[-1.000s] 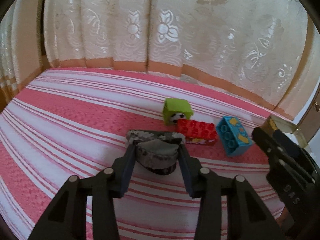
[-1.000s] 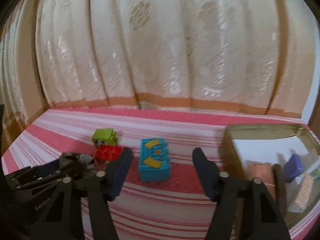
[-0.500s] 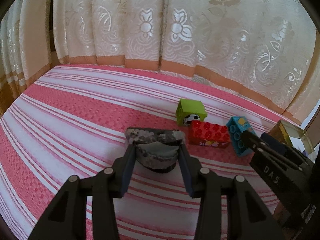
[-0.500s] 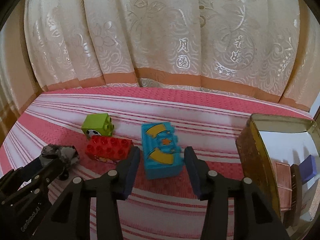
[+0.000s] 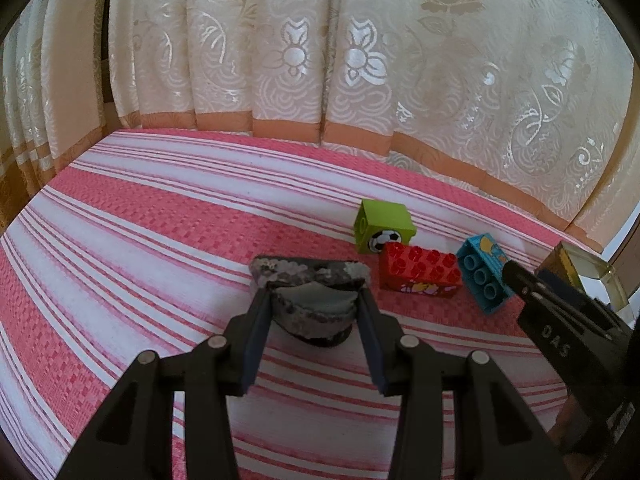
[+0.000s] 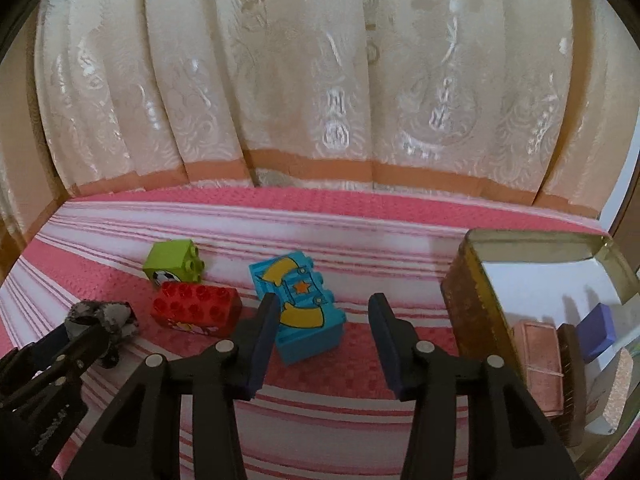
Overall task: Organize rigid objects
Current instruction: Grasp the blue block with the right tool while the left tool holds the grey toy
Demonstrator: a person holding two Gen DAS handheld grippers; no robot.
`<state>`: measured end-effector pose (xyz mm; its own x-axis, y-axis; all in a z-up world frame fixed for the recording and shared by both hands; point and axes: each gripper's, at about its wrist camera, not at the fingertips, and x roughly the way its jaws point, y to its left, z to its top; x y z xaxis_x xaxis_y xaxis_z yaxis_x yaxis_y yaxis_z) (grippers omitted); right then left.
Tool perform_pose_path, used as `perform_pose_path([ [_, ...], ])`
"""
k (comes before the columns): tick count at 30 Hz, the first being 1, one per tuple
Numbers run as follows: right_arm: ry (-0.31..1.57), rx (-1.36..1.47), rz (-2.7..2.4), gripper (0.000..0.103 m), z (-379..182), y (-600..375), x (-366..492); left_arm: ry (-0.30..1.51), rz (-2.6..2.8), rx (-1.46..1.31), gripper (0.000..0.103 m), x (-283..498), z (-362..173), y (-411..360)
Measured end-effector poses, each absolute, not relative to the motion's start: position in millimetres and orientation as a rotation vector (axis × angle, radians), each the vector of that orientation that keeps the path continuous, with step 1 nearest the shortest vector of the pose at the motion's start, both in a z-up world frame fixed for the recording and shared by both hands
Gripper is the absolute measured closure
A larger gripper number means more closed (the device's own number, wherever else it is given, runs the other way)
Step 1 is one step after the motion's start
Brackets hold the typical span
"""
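Widening again, the right gripper (image 6: 322, 300) has spread its fingers after narrowing round the blue brick half a second ago, and that brick now sits skewed and tipped on the striped cloth (image 5: 160, 240). At far left, the left gripper (image 5: 314, 296) holds a grey stone (image 5: 310, 296) between narrow fingers, as before. Next come the green brick (image 6: 174, 266), the red brick (image 6: 196, 310) just in front, then the blue brick (image 6: 298, 306), its left side near the right gripper's left finger. Far right stands the tin (image 6: 472, 300), holding other pieces. The grasp looks unfinished.
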<state>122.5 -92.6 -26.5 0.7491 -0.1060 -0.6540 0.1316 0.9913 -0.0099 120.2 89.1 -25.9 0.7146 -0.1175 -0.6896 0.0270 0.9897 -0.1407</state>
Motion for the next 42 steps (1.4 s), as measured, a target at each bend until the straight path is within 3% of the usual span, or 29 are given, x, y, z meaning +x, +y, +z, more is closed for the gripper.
perform_pose_path([
  [10, 0.715, 0.031, -0.088, 0.052, -28, -89, 127, 0.774, -0.082, -0.127, 0.06, 120, -25, 90],
  [16, 0.864, 0.12, -0.025, 0.052, -46, -97, 145, 0.779, -0.08, -0.139, 0.06, 121, -24, 92],
  [26, 0.86, 0.148, 0.036, 0.055, -39, -98, 136, 0.776, -0.079, -0.163, 0.06, 120, -23, 93],
  [31, 0.715, 0.16, 0.043, 0.056, -19, -101, 111, 0.712, -0.105, -0.163, 0.06, 114, -15, 92],
  [42, 0.593, 0.138, 0.027, 0.056, -1, -98, 71, 0.601, -0.132, -0.119, 0.062, 99, 2, 81],
])
